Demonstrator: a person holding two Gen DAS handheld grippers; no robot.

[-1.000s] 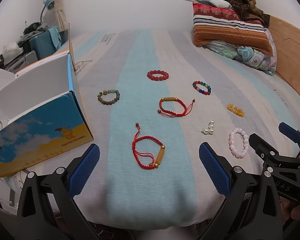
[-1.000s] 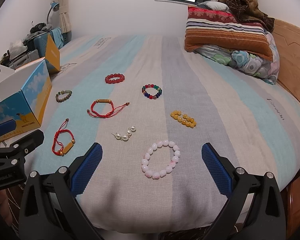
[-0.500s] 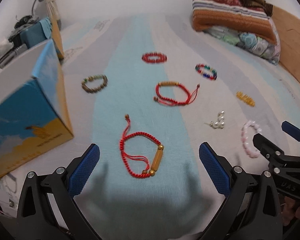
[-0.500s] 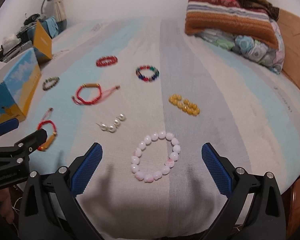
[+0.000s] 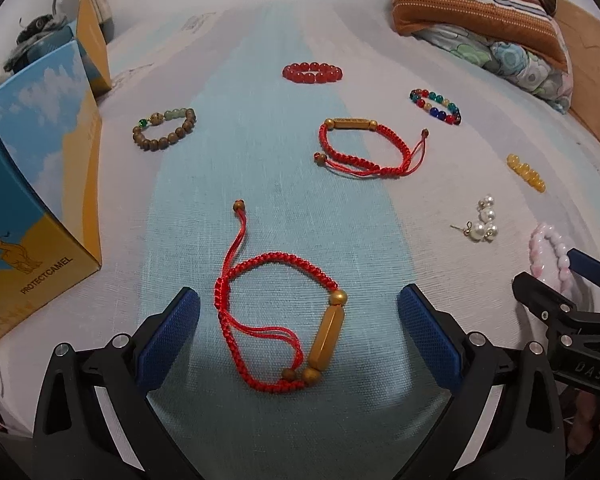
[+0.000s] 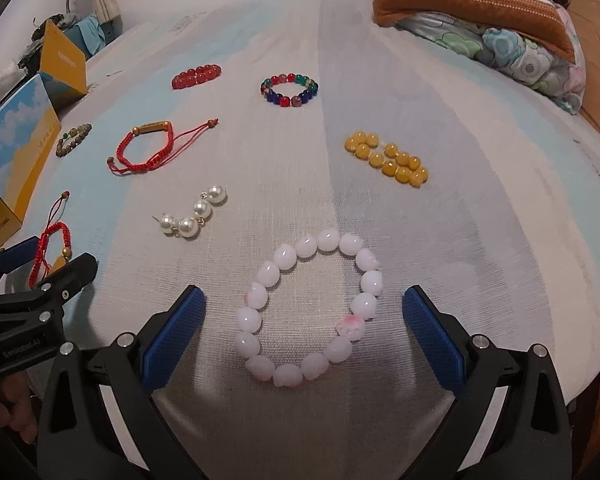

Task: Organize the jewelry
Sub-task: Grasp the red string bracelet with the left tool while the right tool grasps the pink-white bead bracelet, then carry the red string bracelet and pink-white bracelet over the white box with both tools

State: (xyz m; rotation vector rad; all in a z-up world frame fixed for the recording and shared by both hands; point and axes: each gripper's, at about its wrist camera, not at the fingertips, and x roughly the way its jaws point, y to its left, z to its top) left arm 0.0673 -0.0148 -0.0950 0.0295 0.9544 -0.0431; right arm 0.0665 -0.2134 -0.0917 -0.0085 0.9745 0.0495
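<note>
Jewelry lies spread on a striped bed sheet. My left gripper [image 5: 298,332] is open, low over the sheet, its fingers either side of a red cord bracelet [image 5: 327,338] with a gold tube. My right gripper [image 6: 304,320] is also open and straddles a pale pink bead bracelet [image 6: 327,239]. Farther back lie a second red cord bracelet [image 5: 350,123], a red bead bracelet [image 5: 312,73], a multicolour bead bracelet [image 6: 290,89], a wooden bead bracelet [image 5: 179,133], yellow beads [image 6: 386,159] and pearl earrings [image 6: 192,218].
An open blue and yellow cardboard box [image 5: 32,184] stands at the left edge of the bed. Striped and flowered pillows [image 6: 480,12] are piled at the back right by a wooden headboard [image 5: 592,52]. The bed's front edge is just under both grippers.
Both grippers have come forward and down toward the sheet. The red cord bracelet and the pink bracelet now sit between their open fingers. No jewelry has moved.
</note>
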